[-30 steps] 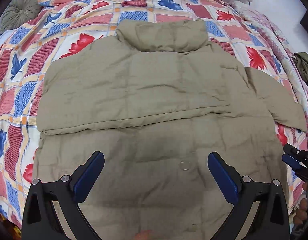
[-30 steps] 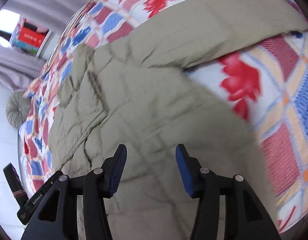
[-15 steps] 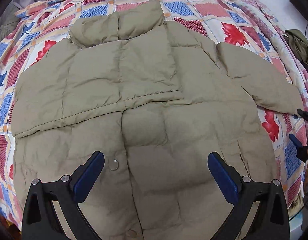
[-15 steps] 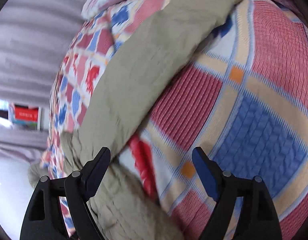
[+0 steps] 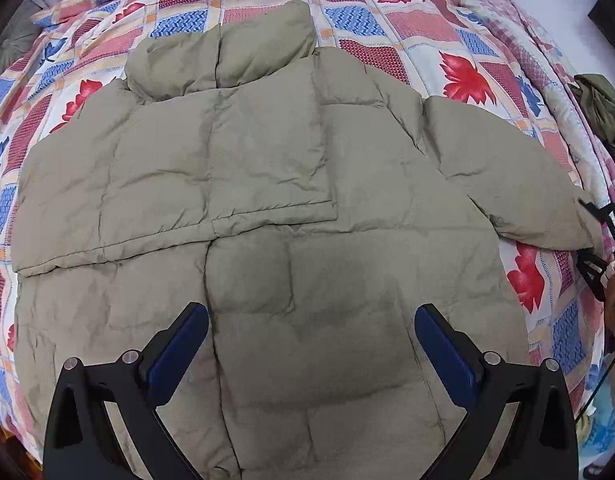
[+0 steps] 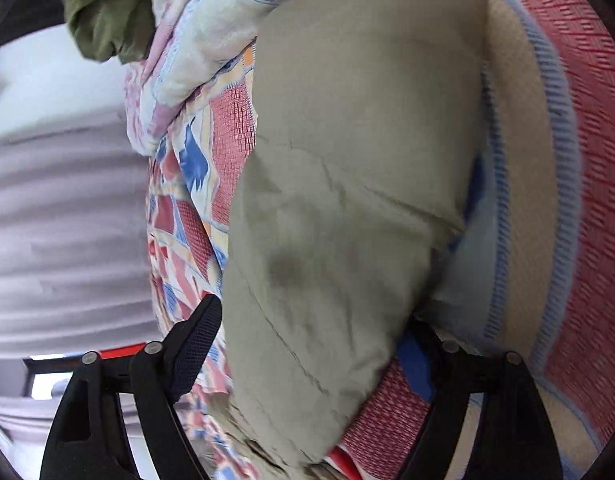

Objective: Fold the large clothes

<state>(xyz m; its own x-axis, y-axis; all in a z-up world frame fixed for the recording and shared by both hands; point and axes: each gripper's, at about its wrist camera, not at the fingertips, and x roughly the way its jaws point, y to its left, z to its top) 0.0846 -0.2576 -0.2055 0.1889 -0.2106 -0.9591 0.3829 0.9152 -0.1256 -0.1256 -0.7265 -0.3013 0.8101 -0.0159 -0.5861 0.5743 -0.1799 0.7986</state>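
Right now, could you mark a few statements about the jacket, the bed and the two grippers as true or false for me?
1. The khaki puffer jacket lies spread on a patterned quilt. True.
2. The left gripper is clamped on the jacket's collar. False: its fingers stand wide apart above the lower body of the jacket, holding nothing.
3. The end of the jacket's sleeve lies between the right gripper's fingers. True; the fingers have just been closing, with no firm grip visible yet.
4. The quilt is plain white. False: it has red and blue leaf prints in checks.
5. A crumpled olive garment lies beyond the quilt's edge. True.
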